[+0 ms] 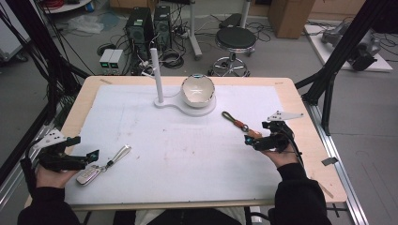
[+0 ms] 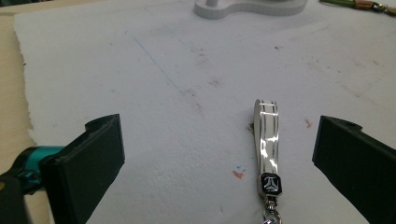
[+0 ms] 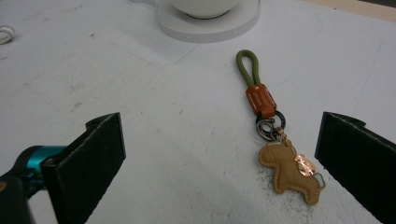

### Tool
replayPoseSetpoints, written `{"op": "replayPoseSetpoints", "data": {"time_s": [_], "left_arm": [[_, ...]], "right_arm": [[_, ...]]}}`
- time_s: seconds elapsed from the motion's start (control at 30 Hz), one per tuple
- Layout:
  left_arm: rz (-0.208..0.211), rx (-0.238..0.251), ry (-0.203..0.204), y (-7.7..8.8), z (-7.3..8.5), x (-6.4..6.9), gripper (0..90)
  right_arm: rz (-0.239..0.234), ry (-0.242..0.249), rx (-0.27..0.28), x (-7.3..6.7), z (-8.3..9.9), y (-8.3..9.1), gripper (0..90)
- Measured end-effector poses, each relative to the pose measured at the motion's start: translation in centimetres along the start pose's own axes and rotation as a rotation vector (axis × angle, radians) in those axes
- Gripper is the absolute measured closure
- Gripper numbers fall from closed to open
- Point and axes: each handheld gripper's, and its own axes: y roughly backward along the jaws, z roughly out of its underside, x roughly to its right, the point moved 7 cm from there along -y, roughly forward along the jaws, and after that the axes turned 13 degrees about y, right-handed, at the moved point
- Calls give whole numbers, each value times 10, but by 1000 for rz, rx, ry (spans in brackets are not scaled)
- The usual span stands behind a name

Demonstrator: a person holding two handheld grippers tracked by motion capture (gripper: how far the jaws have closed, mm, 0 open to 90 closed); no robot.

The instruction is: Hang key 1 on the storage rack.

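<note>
- Resting at the near left of the table (image 1: 291, 101), the left tongs (image 1: 95, 153) are gaping wide with nothing between the jaws; a person's hand holds them from below.
- In the left gripper view, a silver-striped key strap (image 2: 266, 135) lies flat on the white mat (image 2: 140, 93) between the two black jaws, nearer the right one and touching neither.
- In the high view, this strap (image 1: 120, 155) joins a white car key fob (image 1: 88, 176) lying just beside the left hand.
- The right tongs (image 1: 247, 139) sit at the near right, also wide open and gripping nothing.
- In the right gripper view, a keychain with a tan leather horse charm (image 3: 290, 171), an orange sleeve and a green cord loop (image 3: 248, 68) lies between the jaws, closer to the right jaw, apart from both.
- A white bowl (image 1: 197, 90) sits on a white stand base (image 1: 187, 108) with an upright post (image 1: 156, 75) at the far middle of the mat.
</note>
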Motion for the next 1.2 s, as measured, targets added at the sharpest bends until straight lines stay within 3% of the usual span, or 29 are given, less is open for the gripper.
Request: {"op": "replayPoseSetpoints", "data": {"time_s": [0.2,0.33,0.7,0.93,1.2], "left_arm": [[12,3,2,0,-1,2,27],[11,-1,3,-2,-1,1,27],[13,3,7,-3,-2,-1,27],[16,-14,-2,-8,-2,1,27],[29,-10,-2,-14,-6,2,27]], "right_arm": [[-4,-20,-43,14,-8,-13,7],[3,-3,-69,21,-16,-20,7],[-13,5,-87,32,-35,-45,7],[-27,12,-170,40,-37,-80,8],[-41,18,-241,57,-42,-96,8]]}}
